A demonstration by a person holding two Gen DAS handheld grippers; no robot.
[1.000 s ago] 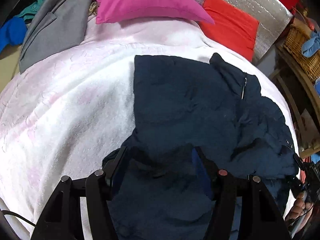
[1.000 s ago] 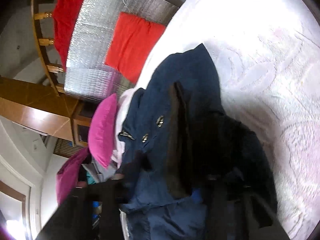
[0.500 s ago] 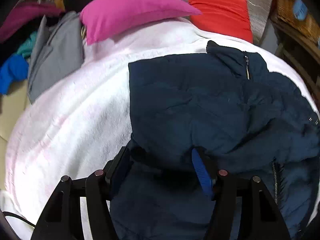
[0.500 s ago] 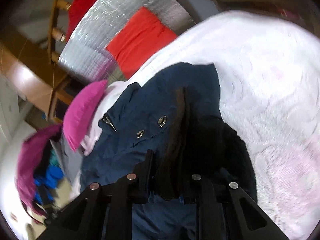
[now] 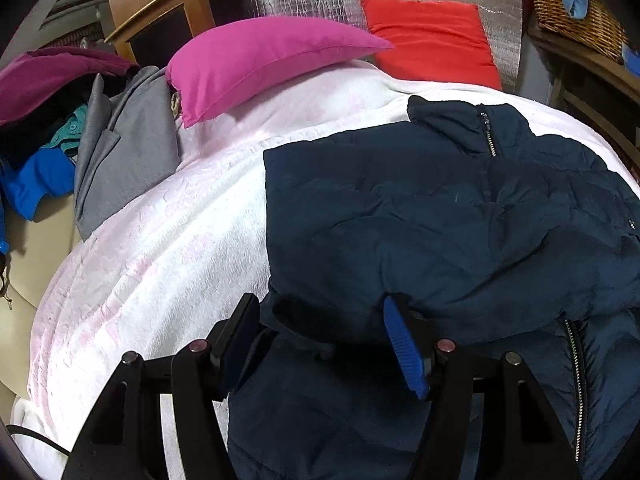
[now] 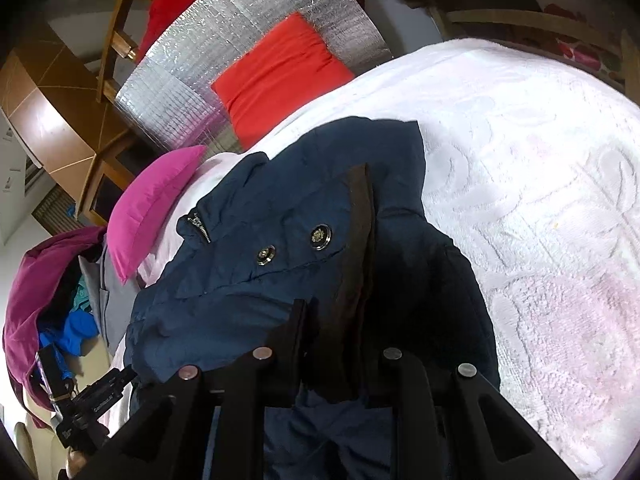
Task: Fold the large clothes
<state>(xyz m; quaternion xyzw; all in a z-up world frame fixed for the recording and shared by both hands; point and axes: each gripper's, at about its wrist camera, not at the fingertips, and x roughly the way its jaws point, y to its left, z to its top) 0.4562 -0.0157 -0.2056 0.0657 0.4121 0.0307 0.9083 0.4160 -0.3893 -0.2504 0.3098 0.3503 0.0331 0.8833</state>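
A bed covered by a white, faintly pink textured blanket (image 5: 168,248) carries everything here. A dark navy quilted jacket with a metal zipper (image 5: 460,216) lies spread across the blanket's near and right part, its collar toward the far edge; the right wrist view shows two round metal snaps on it. At the far edge a bright pink pillow (image 5: 264,60) rests on the blanket, with a flat red cushion (image 5: 432,44) just beside it to the right. A folded grey garment (image 5: 124,160) lies at the left edge, touching the pink pillow's end.
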